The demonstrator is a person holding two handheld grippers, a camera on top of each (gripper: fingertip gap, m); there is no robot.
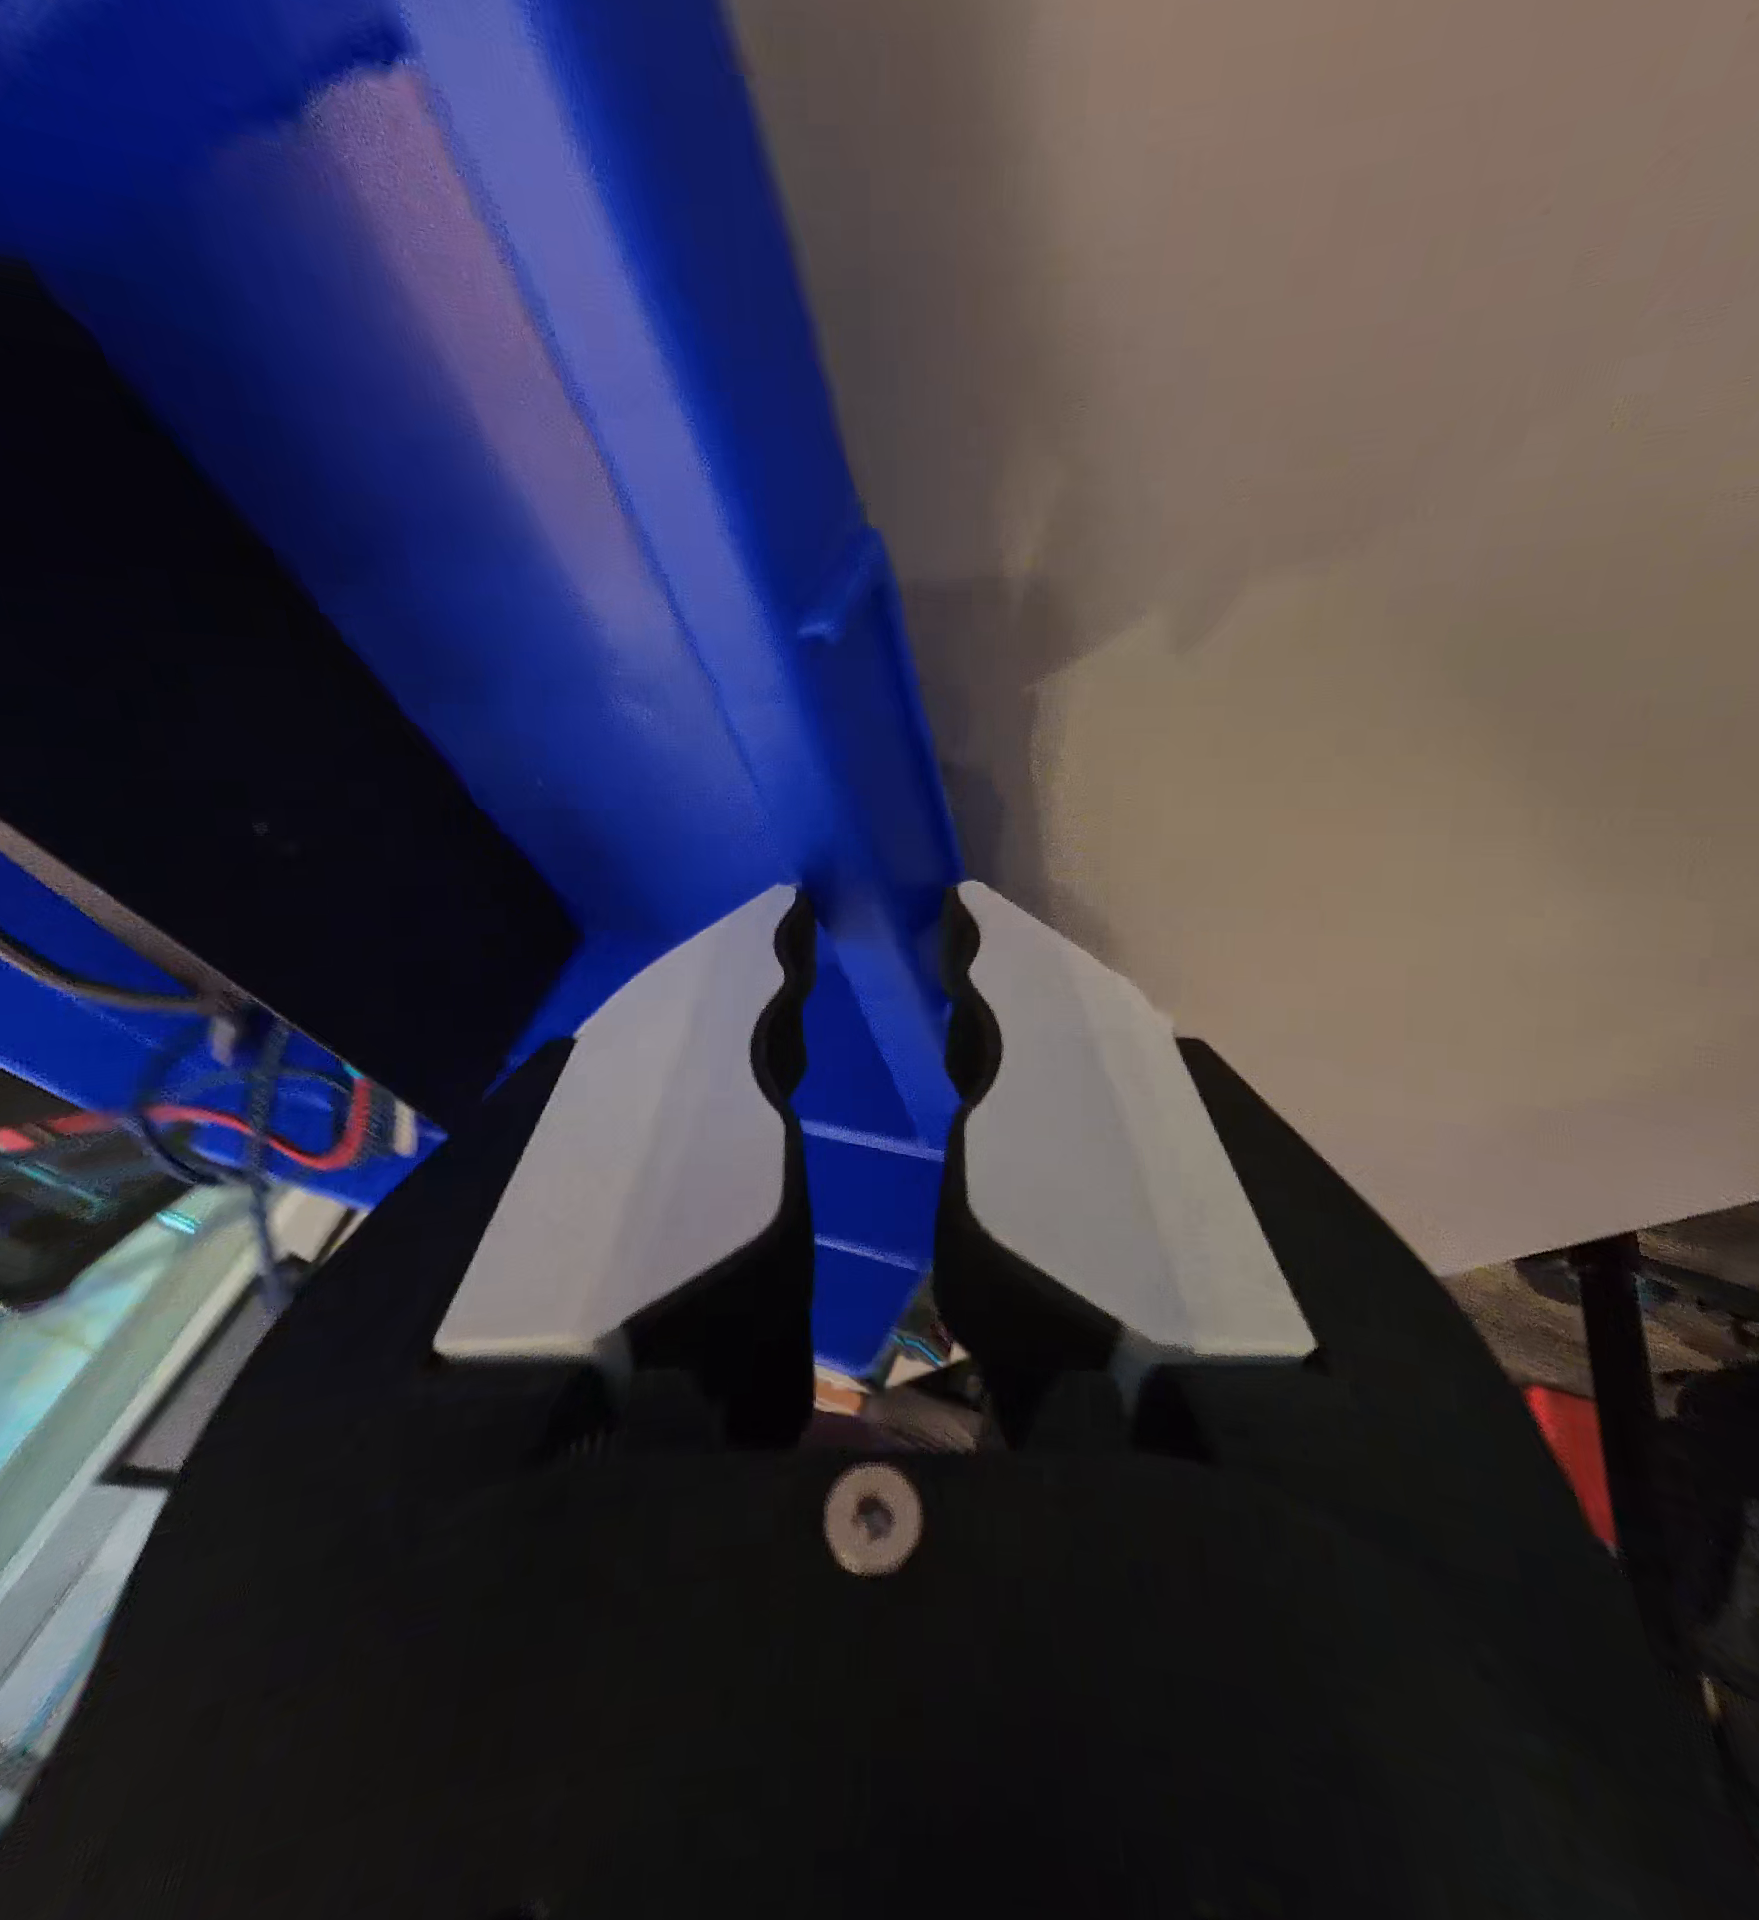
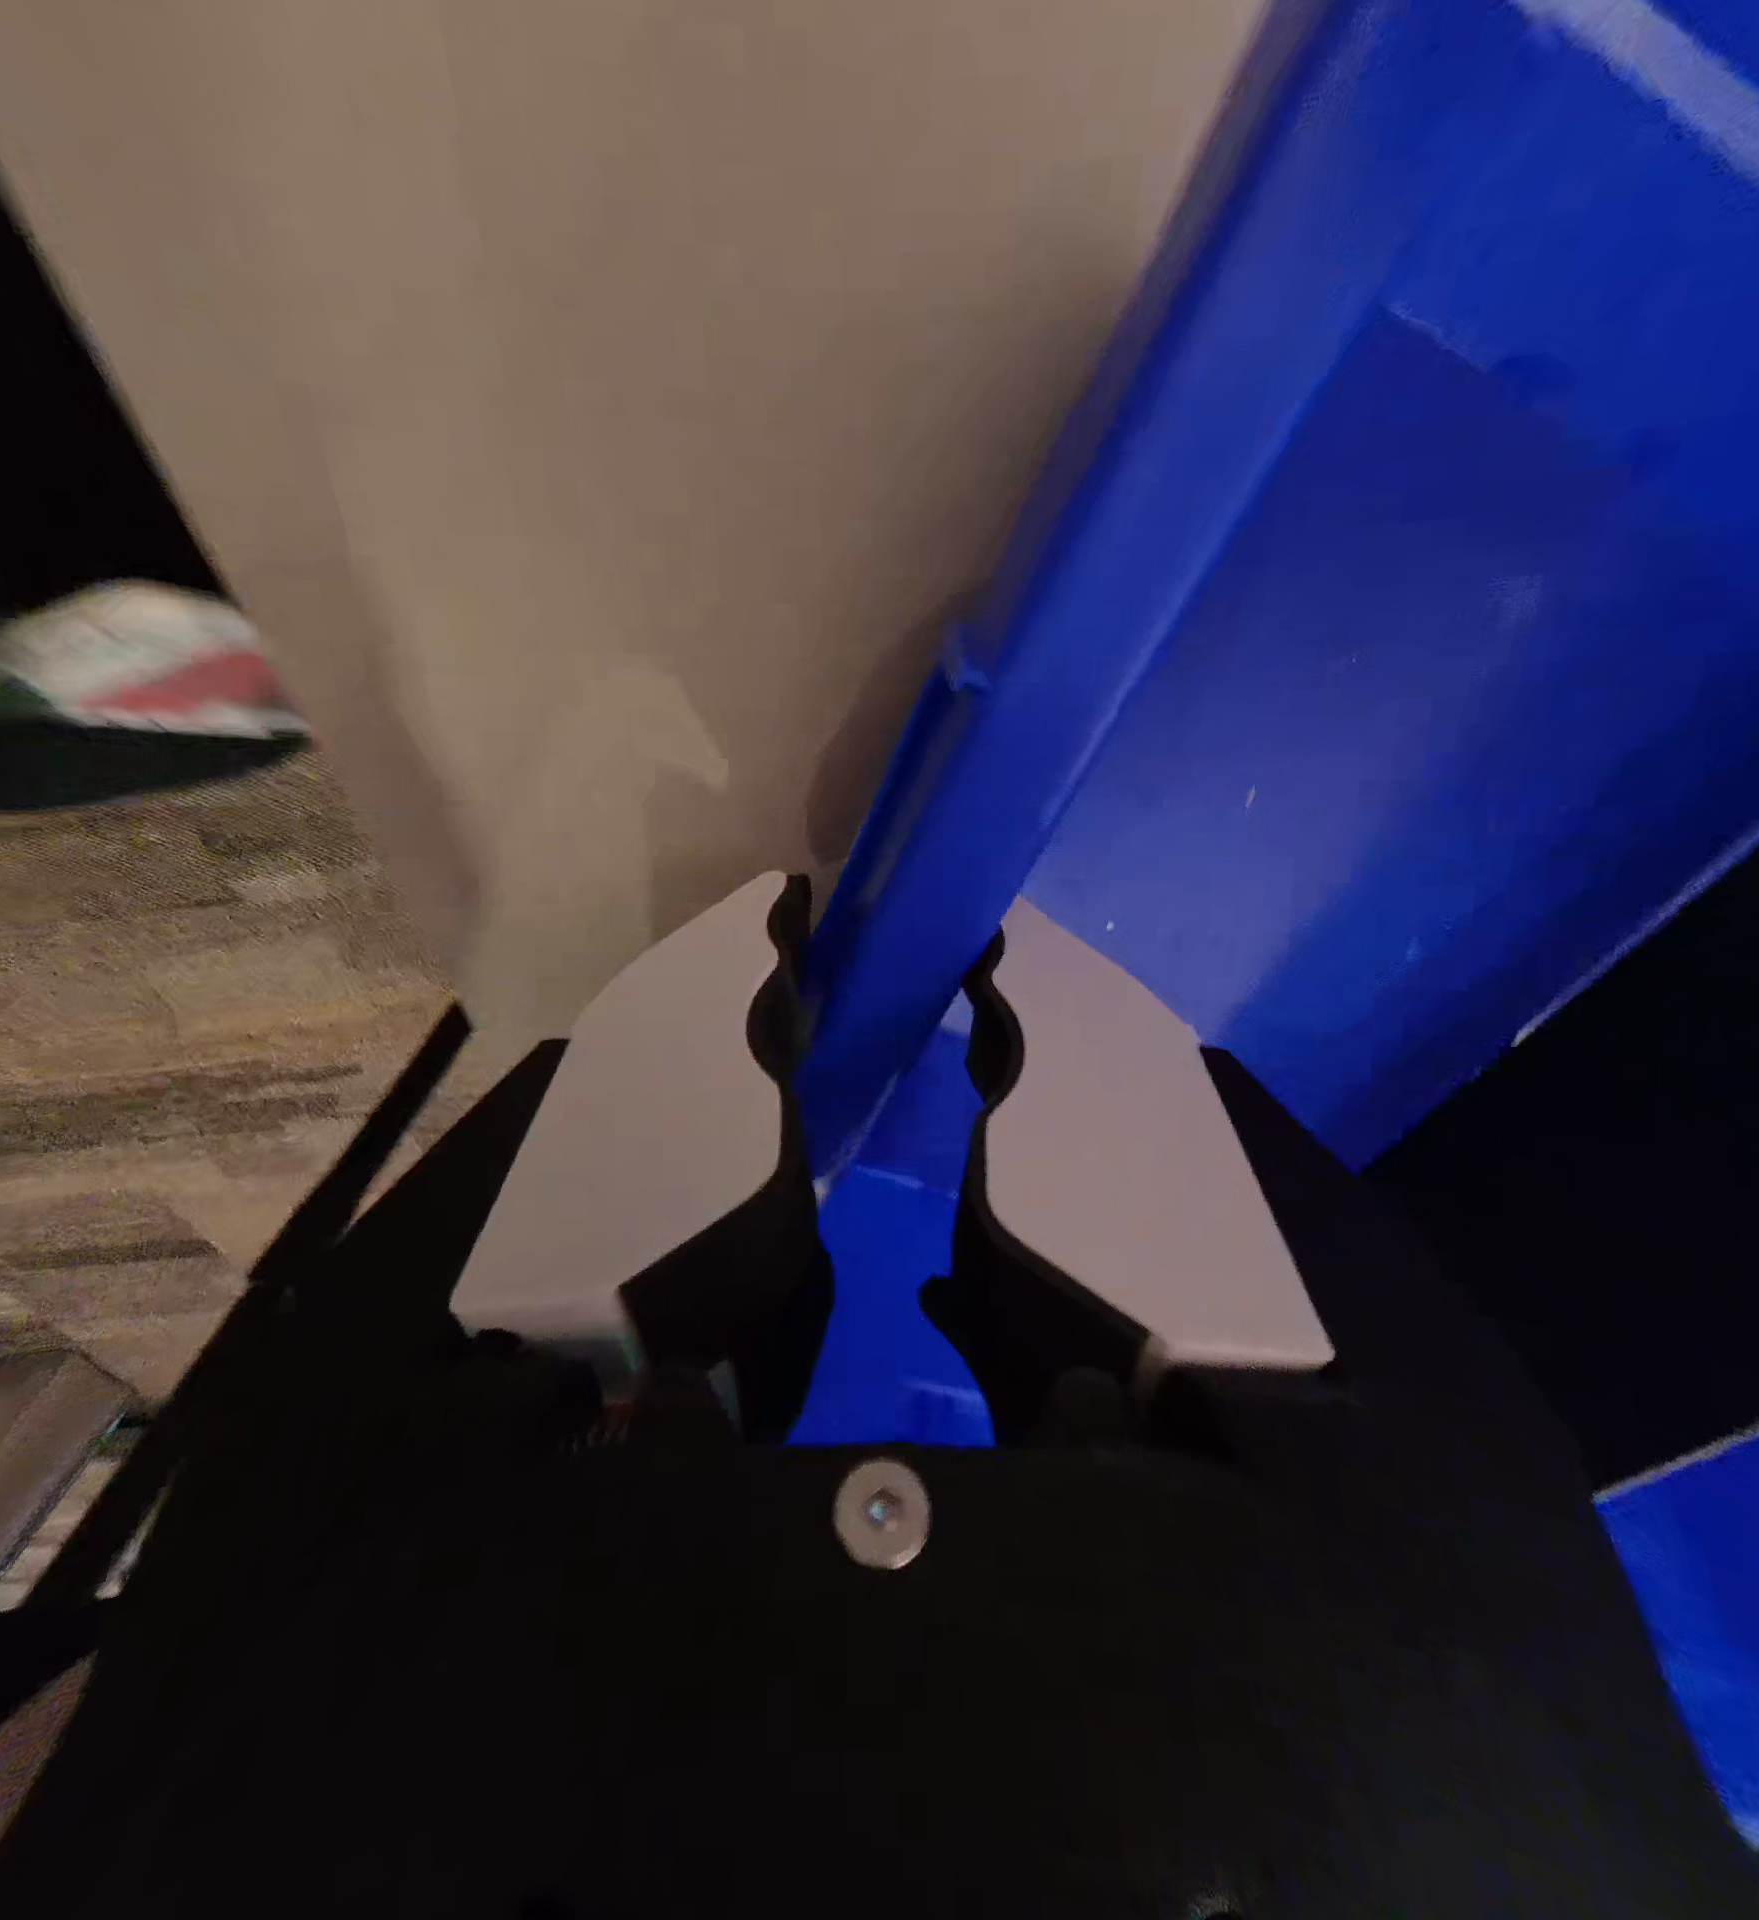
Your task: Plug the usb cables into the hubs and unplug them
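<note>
Both wrist cameras look closely along their fingers at one blue frame (image 1: 563,520).

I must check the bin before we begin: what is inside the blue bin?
In the blue bin, only a dark interior shows. Cables or hubs cannot be seen. Each tool grips the bin's rim.

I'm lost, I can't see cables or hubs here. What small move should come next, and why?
Probably lift the blue bin evenly: the left gripper and right gripper each clamp an edge of it on the pale table, so uneven lifting would likely tilt it.
</note>
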